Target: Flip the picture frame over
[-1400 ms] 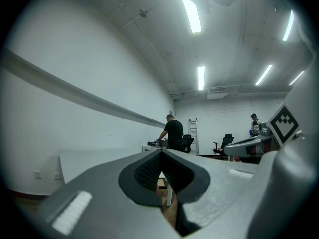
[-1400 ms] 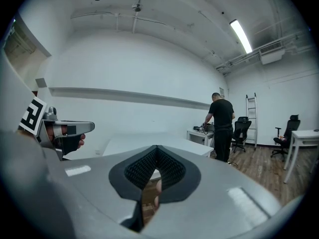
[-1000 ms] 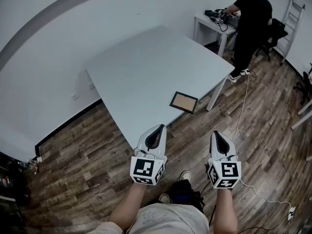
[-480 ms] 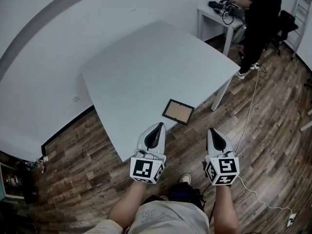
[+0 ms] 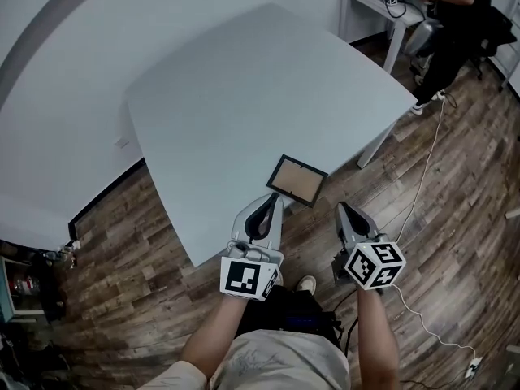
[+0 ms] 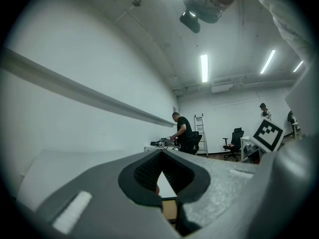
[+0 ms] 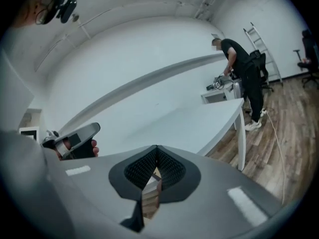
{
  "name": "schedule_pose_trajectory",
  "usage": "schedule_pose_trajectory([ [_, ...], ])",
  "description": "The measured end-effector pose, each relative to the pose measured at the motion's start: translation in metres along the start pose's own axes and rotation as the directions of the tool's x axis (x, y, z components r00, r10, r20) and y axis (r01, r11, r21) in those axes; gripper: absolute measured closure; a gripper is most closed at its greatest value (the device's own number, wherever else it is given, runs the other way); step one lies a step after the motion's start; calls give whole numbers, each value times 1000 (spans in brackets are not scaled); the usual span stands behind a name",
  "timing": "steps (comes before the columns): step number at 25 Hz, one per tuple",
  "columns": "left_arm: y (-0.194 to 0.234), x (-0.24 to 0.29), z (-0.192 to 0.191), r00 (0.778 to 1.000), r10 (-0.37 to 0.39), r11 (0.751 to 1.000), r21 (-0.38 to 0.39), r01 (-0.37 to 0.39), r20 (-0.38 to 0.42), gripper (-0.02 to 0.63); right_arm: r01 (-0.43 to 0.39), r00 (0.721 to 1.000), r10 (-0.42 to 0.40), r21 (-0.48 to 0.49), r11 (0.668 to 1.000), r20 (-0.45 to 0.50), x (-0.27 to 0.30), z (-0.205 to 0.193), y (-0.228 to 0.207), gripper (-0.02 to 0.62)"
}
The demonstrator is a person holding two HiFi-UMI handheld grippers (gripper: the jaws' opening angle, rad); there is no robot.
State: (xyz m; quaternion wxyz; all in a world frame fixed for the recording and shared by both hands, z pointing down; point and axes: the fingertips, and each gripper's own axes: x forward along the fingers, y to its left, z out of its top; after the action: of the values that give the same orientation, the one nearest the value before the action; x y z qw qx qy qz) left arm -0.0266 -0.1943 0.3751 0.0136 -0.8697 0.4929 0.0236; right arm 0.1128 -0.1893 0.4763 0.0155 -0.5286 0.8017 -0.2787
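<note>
Picture frame (image 5: 297, 179): dark border, brown panel upward, flat at the counter (image 5: 244, 96) edge. Lies just ahead of the left gripper (image 5: 273, 200), ahead and left of the right gripper (image 5: 341, 208), touching neither. Both grippers: jaws closed together, empty.

Picture frame (image 5: 297, 179), rect. w/ thin black border & tan-brown panel, is laid flat on the white table (image 5: 244, 96). It is turned askew & placed close to the table's near edge.

Head view looks steeply down on the counter (image 5: 244, 80); both gripper views (low, at its near edge) face across it.
</note>
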Motion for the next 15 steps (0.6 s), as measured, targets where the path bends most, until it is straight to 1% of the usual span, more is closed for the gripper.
schedule_pose_trajectory([
  [3, 6, 10, -13, 1000, -14, 1000, -2, 14, -20, 606, -36, 999, 39, 135, 990, -20, 22, -14, -10, 564],
  [6, 10, 18, -21, 1000, -19, 1000, -19, 18, -14, 606, -77, 995, 90, 282, 956, -33, 37, -31, -20, 530],
  [9, 13, 22, -26, 1000, -27, 999, -26, 27, -12, 606, -118, 989, 146, 416, 902, -36, 46, -49, -29, 494],
  [11, 15, 23, -29, 999, -31, 999, -30, 31, -14, 606, -171, 979, 202, 492, 854, -9, 52, -55, -29, 437],
  [13, 15, 24, -31, 999, -35, 999, -35, 35, -17, 606, -237, 965, 262, 529, 815, 29, 58, -57, -27, 419],
  [15, 13, 27, -35, 999, -43, 998, -44, 42, -21, 606, -262, 956, 291, 554, 790, 37, 61, -64, -32, 399],
])
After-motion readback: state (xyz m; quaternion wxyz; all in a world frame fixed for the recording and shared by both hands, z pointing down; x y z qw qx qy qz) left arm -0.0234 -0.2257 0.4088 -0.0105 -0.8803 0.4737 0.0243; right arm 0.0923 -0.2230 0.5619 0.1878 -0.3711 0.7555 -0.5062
